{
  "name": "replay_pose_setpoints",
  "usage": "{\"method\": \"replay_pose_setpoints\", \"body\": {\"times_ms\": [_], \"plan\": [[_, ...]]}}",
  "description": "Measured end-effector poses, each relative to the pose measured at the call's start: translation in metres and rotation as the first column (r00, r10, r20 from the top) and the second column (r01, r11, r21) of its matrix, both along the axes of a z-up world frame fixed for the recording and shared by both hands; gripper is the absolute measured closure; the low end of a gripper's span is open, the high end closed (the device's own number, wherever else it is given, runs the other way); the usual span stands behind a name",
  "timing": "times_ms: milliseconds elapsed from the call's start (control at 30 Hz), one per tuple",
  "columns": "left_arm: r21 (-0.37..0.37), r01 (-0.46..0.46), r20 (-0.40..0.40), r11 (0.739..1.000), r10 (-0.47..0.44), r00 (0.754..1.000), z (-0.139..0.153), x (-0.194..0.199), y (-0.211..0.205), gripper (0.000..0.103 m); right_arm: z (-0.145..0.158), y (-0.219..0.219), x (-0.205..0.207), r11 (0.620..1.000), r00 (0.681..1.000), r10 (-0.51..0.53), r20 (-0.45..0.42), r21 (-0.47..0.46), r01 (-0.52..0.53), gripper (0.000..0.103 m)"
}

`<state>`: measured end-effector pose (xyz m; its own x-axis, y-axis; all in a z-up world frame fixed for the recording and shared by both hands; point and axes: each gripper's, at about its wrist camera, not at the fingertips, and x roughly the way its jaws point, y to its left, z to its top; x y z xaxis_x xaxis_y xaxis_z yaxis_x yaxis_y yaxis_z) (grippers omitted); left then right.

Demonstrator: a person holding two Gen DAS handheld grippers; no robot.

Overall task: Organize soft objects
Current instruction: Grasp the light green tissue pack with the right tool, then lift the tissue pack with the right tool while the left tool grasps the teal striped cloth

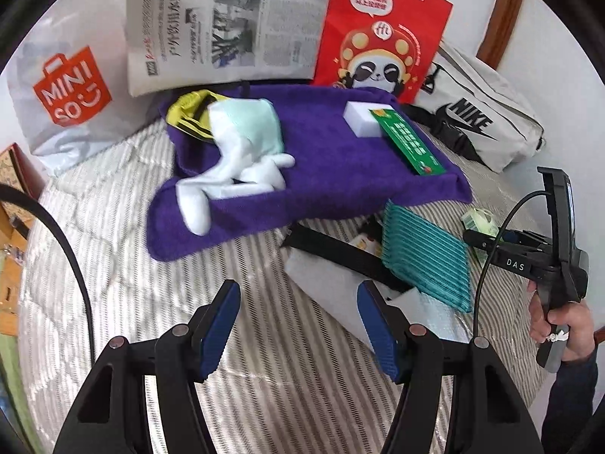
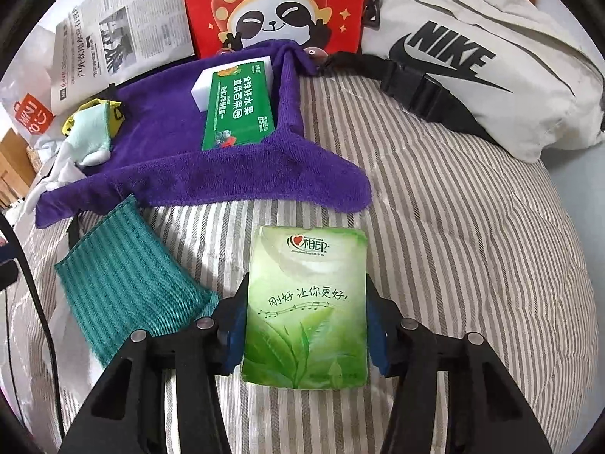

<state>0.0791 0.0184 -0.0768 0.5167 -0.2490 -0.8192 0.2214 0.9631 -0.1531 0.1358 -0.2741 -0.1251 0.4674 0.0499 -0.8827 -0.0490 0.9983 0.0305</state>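
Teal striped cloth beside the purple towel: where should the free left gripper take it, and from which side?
Take the teal striped cloth at its bare near corner, coming down from above with the open left gripper. It lies flat and thin on the striped bedding, so only an edge pinch seems workable; its far end runs up to the purple towel.

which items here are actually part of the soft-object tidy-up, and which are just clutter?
In play:
- green tissue pack, between the right gripper's pads
- teal ribbed cloth
- purple towel
- white-and-mint socks
- white sponge block

Lying about:
- folded newspaper
- red panda paper bag
- white Nike bag
- Miniso bag
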Motion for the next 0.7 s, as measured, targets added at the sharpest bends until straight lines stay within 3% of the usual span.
{"method": "replay_pose_setpoints", "body": {"times_ms": [133, 367, 500, 700], "plan": [[-0.043, 0.048, -0.008, 0.998, -0.048, 0.999, -0.004, 0.0, -0.015, 0.041, 0.008, -0.01, -0.014, 1.0, 1.0, -0.017, 0.012, -0.001, 0.017, 0.052], [-0.086, 0.131, -0.034, 0.988, -0.134, 0.99, -0.013, 0.01, -0.052, 0.041, 0.014, -0.022, -0.036, 0.997, 1.0, -0.025, 0.011, 0.077, 0.024, 0.052], [-0.15, 0.155, -0.057, 0.976, -0.165, 0.985, -0.018, 0.018, -0.062, 0.041, 0.015, -0.017, -0.038, 0.988, 1.0, 0.006, 0.025, 0.151, -0.009, 0.052], [-0.2, 0.168, -0.086, 0.965, -0.188, 0.978, -0.023, 0.028, -0.072, 0.041, 0.01, -0.001, -0.032, 0.985, 0.998, 0.058, 0.029, 0.16, -0.062, 0.052]]}}
